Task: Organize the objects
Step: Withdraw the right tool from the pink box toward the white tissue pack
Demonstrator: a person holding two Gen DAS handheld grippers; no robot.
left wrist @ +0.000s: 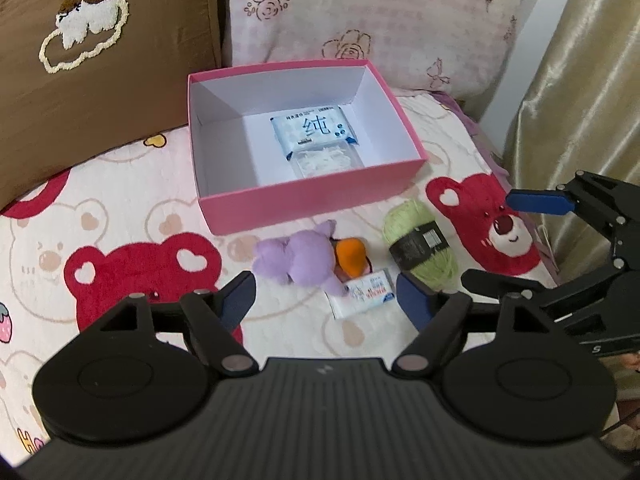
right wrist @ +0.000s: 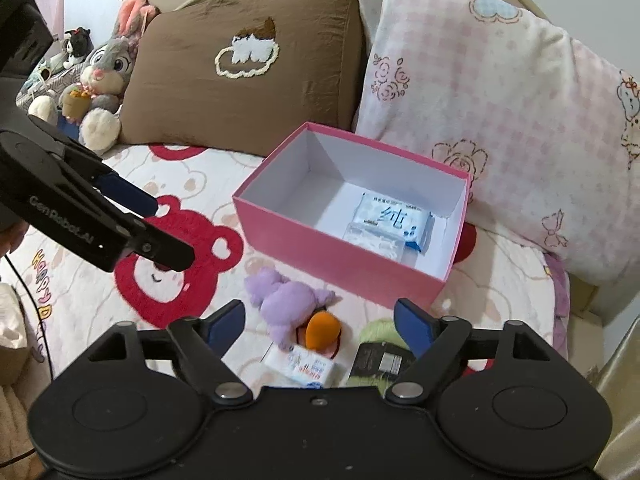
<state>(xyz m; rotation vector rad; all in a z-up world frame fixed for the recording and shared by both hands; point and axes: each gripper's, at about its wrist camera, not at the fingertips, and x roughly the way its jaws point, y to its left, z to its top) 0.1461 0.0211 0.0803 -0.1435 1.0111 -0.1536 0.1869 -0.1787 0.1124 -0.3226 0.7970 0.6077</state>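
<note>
A pink box (left wrist: pixel 312 204) (right wrist: pixel 340 256) with a white inside stands on the bed. In it lie a blue-and-white wipes packet (left wrist: pixel 314 130) (right wrist: pixel 396 216) and a clear packet (left wrist: pixel 324 164). In front of the box lie a purple plush (left wrist: pixel 300 260) (right wrist: pixel 288 300), an orange toy (left wrist: pixel 350 256) (right wrist: pixel 320 330), a small tissue pack (left wrist: pixel 366 294) (right wrist: pixel 308 368) and a green yarn ball (left wrist: pixel 420 248) (right wrist: pixel 376 356). My left gripper (left wrist: pixel 324 296) (right wrist: pixel 168 232) hovers open above the bed. My right gripper (right wrist: pixel 320 314) (left wrist: pixel 500 240) hovers open over the tissue pack and yarn. Neither holds anything.
A brown pillow (left wrist: pixel 100 80) (right wrist: pixel 248 68) and a pink flowered pillow (left wrist: pixel 380 20) (right wrist: pixel 500 120) lean behind the box. A grey rabbit plush (right wrist: pixel 104 76) sits at the far left. A beige curtain (left wrist: pixel 580 100) hangs at the bed's right edge. The bedspread (left wrist: pixel 140 208) shows red bears.
</note>
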